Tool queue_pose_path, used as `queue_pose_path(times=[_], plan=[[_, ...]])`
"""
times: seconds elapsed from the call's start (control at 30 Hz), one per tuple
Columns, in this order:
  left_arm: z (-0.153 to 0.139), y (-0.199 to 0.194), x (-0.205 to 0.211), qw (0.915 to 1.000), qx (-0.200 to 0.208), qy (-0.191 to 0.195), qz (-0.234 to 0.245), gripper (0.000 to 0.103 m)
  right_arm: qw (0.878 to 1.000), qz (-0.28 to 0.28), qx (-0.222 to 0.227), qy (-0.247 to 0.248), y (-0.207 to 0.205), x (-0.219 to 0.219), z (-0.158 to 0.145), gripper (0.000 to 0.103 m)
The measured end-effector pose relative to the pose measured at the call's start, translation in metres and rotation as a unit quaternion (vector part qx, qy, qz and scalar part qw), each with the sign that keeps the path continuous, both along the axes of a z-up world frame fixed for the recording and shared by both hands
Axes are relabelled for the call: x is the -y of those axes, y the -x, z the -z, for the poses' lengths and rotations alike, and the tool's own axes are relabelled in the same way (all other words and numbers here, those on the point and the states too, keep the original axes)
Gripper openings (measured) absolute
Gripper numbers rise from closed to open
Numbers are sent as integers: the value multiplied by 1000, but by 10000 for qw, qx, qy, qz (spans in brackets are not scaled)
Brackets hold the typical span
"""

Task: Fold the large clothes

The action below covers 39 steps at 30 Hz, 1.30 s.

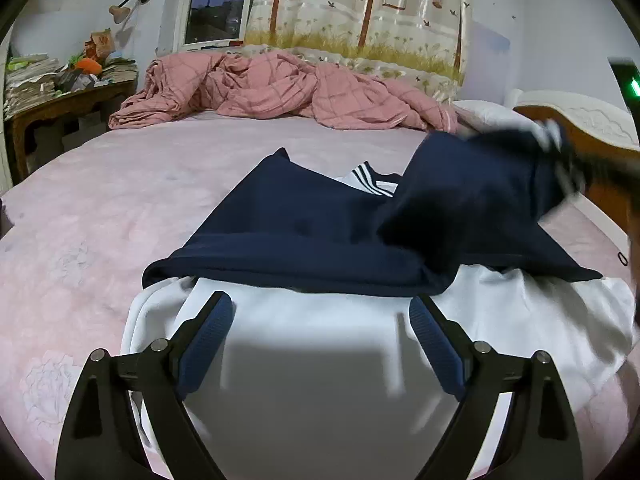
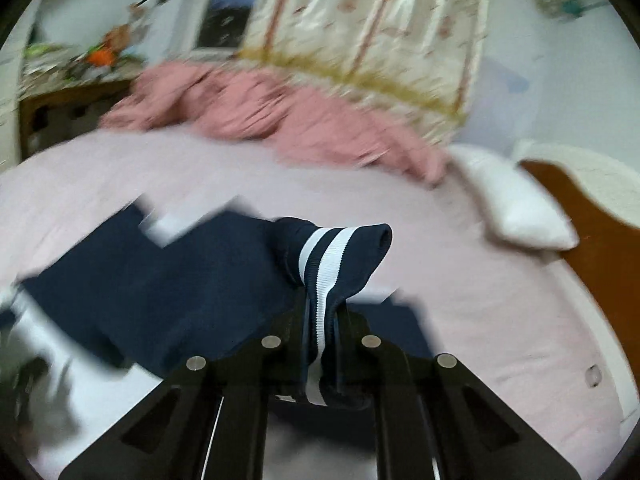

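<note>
Jacket (image 1: 304,224) cuff (image 2: 340,256) clamped in right gripper (image 2: 324,312); left gripper (image 1: 320,320) jaws wide, angled downward.

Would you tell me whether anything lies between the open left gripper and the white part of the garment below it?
Nothing visible does. The left gripper is open over the bare white panel; the folded navy sleeve lies just beyond its fingertips, and the right gripper holds the striped cuff off to the right.

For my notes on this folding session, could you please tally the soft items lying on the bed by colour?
Navy and white: 1, the garment, its striped cuff clamped in the right gripper
Pink: 1, the crumpled quilt
White: 1, the pillow
Total: 3
</note>
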<state>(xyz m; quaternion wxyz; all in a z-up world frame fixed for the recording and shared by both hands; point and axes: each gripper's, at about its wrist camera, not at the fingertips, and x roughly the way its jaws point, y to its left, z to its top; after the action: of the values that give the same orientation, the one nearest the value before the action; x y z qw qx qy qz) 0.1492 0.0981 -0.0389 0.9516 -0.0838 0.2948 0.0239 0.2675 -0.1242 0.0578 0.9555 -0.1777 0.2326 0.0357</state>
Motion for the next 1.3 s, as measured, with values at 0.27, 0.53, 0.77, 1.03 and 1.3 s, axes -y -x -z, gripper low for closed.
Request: queue_pose_path(times=[0.27, 0.53, 0.77, 1.03, 1.3], plan=[[5, -4, 0, 9999, -138, 17, -62, 89, 9939, 943, 494, 302, -64, 42, -38, 10], [6, -5, -2, 9998, -175, 30, -31, 89, 9934, 1113, -198, 176, -99, 62, -10, 10], [2, -3, -3, 9999, -52, 96, 123, 89, 9893, 1239, -760, 103, -96, 79, 36, 31], [-6, 0, 8, 9993, 126, -97, 347, 89, 9900, 917, -332, -1021, 4, 112, 14, 81], [-48, 32, 11, 9953, 843, -160, 444, 89, 9853, 789, 12, -1513, 102, 126, -2, 86]])
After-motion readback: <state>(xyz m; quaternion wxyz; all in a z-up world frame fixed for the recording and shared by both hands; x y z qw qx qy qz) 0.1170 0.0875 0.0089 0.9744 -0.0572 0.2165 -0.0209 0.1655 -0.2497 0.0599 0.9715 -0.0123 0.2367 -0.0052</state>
